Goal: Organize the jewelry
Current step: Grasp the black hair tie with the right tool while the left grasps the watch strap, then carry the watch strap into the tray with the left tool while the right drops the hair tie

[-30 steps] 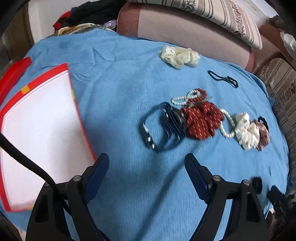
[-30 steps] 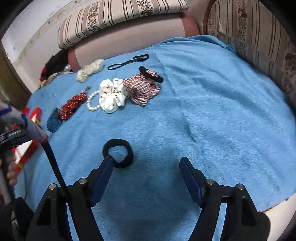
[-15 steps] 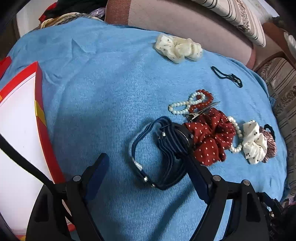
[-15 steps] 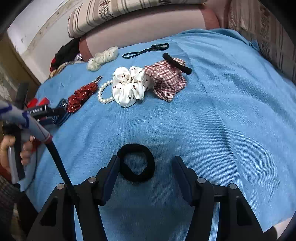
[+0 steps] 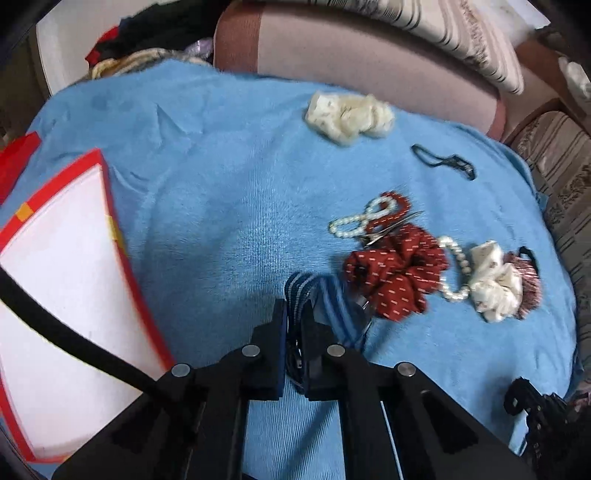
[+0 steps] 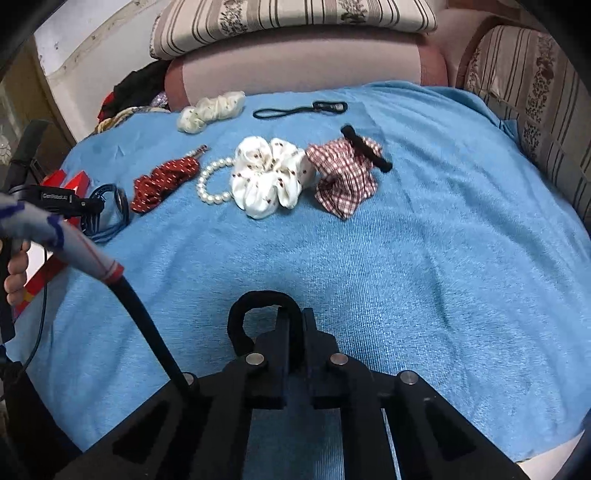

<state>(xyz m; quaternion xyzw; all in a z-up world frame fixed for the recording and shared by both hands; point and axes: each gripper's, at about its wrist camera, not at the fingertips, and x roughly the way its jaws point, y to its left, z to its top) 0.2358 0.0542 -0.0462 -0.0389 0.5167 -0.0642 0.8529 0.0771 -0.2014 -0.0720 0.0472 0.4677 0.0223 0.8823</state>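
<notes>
My left gripper [image 5: 293, 317] is shut on a blue striped band [image 5: 325, 299], just left of a red dotted scrunchie [image 5: 397, 273]. A pearl string [image 5: 354, 221] and a white scrunchie [image 5: 493, 284] lie beyond it. A red-edged white box [image 5: 55, 280] sits at the left. My right gripper [image 6: 294, 325] is shut on a black hair tie [image 6: 255, 306] on the blue cloth [image 6: 406, 258]. Ahead of it lie the white scrunchie [image 6: 269, 177], a checked scrunchie [image 6: 345, 177], pearls [image 6: 208, 181] and the red scrunchie [image 6: 164, 181].
A cream scrunchie [image 5: 349, 116] and a thin black elastic [image 5: 443, 162] lie near the back by the sofa cushions [image 6: 295, 66]. A striped armrest [image 6: 546, 103] stands at the right. Clothes are piled at the back left [image 5: 140, 33].
Both grippers have gone from open to shut: the left closed on the blue striped band, the right closed on the black hair tie.
</notes>
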